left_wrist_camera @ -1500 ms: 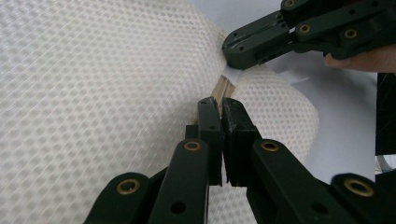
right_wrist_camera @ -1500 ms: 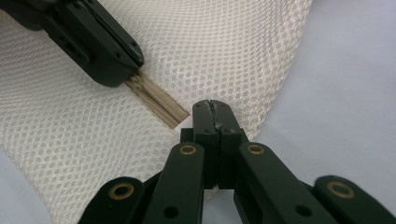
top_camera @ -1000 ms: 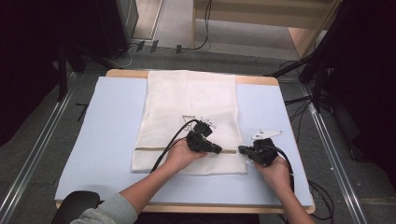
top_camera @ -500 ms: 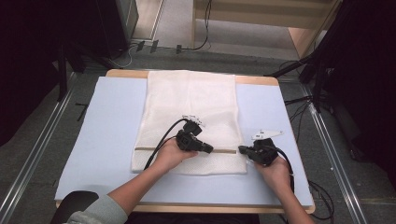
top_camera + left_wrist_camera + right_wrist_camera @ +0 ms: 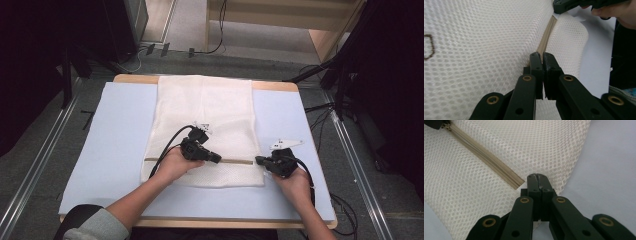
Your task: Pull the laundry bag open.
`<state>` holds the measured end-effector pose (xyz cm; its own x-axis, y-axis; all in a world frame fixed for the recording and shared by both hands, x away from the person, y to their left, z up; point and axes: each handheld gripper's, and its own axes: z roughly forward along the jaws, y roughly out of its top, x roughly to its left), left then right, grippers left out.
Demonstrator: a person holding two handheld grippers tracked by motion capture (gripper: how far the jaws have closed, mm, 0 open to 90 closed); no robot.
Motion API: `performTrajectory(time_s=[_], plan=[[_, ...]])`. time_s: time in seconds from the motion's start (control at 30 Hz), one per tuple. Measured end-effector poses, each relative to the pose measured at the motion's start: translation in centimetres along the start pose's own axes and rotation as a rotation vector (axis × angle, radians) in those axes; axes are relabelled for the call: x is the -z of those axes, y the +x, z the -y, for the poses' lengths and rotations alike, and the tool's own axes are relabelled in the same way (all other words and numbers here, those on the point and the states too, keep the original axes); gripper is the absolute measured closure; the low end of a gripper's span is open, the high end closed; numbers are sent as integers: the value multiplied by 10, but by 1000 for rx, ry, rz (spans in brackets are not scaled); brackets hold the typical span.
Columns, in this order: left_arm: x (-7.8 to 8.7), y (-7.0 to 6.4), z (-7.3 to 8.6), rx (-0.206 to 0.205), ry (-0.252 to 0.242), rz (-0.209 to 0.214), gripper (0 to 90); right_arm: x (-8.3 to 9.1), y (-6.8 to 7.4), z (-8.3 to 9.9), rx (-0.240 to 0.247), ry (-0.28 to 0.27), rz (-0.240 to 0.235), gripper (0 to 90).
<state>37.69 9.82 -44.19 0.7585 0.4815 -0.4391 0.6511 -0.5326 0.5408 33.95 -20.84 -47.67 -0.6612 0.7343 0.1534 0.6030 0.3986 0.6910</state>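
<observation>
Mesh bag (image 5: 205, 125) lies flat on the blue tabletop (image 5: 110, 145). Left tongs (image 5: 216, 158) are pinched together at its zipper (image 5: 546, 40); right tongs (image 5: 259, 160) clamp the bag's edge beside the zipper's end.

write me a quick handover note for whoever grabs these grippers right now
Left gripper: jaws nearly together on the zipper of the white mesh bag, about midway along; whether it grips the slider is hidden.
Right gripper: jaws shut at the bag's right edge, by the zipper's end; it seems to pinch the mesh.
The bag lies flat on the blue mat.
Done: both grippers are placed on the zipper line.
Left: probably run the left gripper along the zipper towards the right one while the right holds the bag.
</observation>
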Motion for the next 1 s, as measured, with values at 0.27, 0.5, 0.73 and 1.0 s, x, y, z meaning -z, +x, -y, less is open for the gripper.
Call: performTrajectory(time_s=[0.27,0.5,0.73,1.0], plan=[[7,4,4,0,-4,5,887,0,1,-1,0,1,3,900],[13,7,7,10,-6,11,887,0,0,0,-5,1,1,900],[17,9,10,18,-10,8,887,0,0,0,-3,3,1,900],[23,12,11,14,-9,2,887,0,0,0,1,-2,1,900]])
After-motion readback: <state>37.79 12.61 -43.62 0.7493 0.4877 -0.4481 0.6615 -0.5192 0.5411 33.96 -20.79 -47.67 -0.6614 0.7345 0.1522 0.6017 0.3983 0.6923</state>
